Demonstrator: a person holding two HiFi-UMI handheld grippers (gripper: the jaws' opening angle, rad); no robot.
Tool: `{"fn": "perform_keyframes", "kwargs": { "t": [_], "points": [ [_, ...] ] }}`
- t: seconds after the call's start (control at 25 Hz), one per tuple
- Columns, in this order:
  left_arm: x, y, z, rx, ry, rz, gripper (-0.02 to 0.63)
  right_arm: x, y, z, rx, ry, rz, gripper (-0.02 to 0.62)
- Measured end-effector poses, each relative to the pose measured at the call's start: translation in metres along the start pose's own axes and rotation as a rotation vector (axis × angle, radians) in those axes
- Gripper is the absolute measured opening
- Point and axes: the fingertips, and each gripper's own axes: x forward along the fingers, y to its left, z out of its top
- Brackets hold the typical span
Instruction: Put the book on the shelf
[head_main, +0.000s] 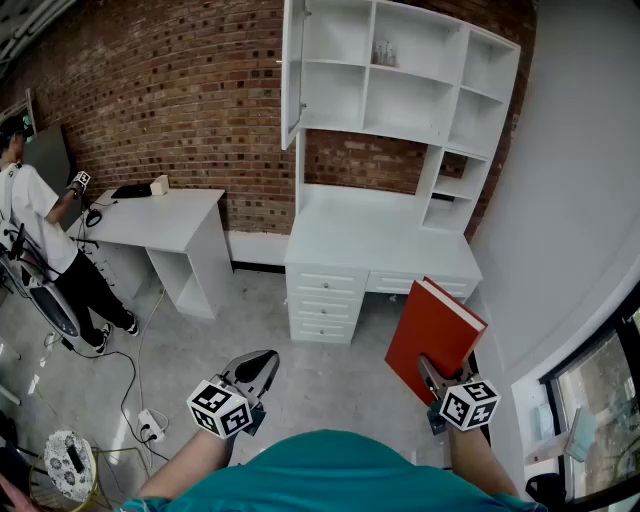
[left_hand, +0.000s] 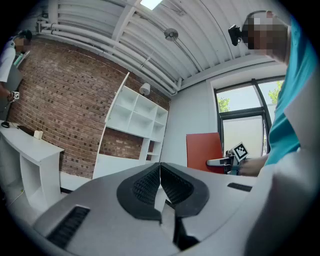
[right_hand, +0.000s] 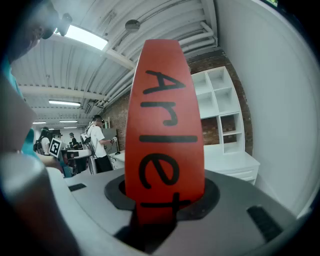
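— Where is the book?
— The red book (head_main: 436, 325) stands tilted in the right claw (head_main: 430, 368), which is clamped on its lower end. In the right gripper view its spine, with black lettering, sits between the jaws.
— And the other claw?
— The left claw (head_main: 262, 366) has its pads pressed together, nothing between them, out over the grey floor.
— The shelf?
— The white shelf (head_main: 400, 80) rises over a white worktop (head_main: 375, 235) against the brick wall, well apart from the book.
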Motion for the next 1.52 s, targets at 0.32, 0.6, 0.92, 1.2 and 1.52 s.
{"fn": "perform_keyframes", "kwargs": {
  "t": [0.32, 0.6, 0.92, 1.2, 1.52],
  "points": [
    [0.011, -0.002, -0.003, -0.001, -0.001, -0.002, 0.015, 0.003, -0.008, -0.001, -0.006, 0.006, 0.007, 0.166],
    [0.023, -0.007, -0.005, 0.0, 0.008, -0.008, 0.015, 0.004, -0.018, 0.005, -0.006, -0.004, 0.005, 0.167],
    [0.047, -0.026, 0.002, 0.017, -0.001, 0.001, 0.015, -0.003, -0.04, 0.019, -0.025, -0.019, 0.029, 0.167],
    [0.071, -0.059, -0.002, 0.023, -0.021, 0.01, 0.015, -0.02, -0.067, 0.028, -0.053, -0.033, 0.054, 0.167],
    [0.097, -0.072, -0.005, 0.018, -0.015, 0.026, 0.015, -0.012, -0.091, 0.031, -0.066, -0.025, 0.09, 0.167]
  ]
}}
